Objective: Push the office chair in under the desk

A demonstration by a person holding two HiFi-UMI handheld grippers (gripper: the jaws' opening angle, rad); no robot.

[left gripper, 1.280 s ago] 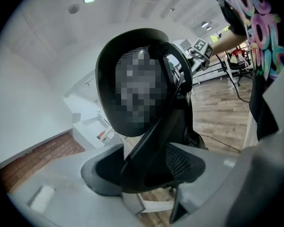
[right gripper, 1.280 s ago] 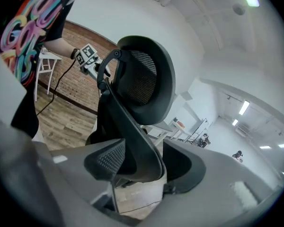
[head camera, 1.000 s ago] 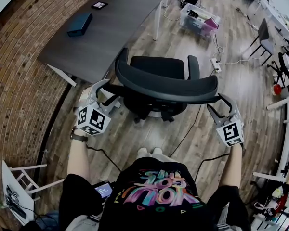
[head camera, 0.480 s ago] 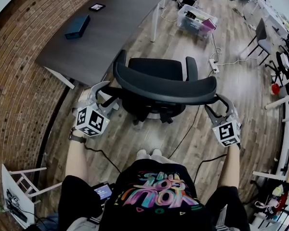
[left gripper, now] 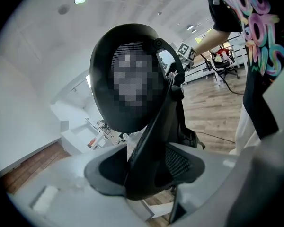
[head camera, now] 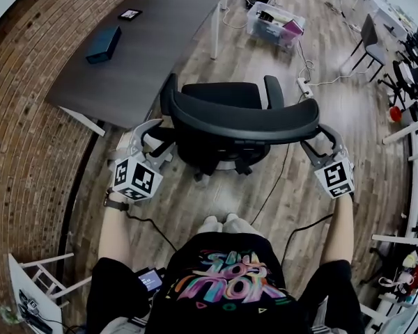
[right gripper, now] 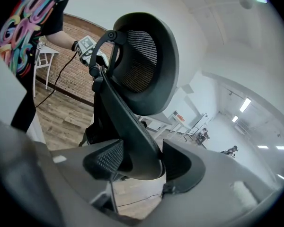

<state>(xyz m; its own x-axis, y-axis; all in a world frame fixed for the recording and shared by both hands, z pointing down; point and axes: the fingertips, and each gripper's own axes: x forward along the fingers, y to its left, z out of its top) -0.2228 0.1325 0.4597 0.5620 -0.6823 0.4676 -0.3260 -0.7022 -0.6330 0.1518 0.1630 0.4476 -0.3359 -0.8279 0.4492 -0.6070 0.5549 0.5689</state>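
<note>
Standing behind the chair (head camera: pixel 219 94), you have a gripper at each end of its backrest (head camera: pixel 244 120). That gives you even leverage to steer it straight rather than let it swivel. Your left gripper (head camera: pixel 160 136) is clamped on the backrest's left edge; its own view shows the dark rim filling the space between both pads. Your right gripper (head camera: pixel 313 139) straddles the right edge, but its jaws are opening. The rim sits between them, lying against one pad while the other looks just clear, so I judge that side is not a firm hold.

The chair stands on the wood floor just beside the desk (head camera: pixel 125 54), seat facing away from you, with none of it under the top yet. The desk lies ahead and to your left along the brick wall (head camera: pixel 28 117), so the push probably needs a leftward turn. A cable (head camera: pixel 272 186) runs near the chair's base and may snag a wheel.
</note>
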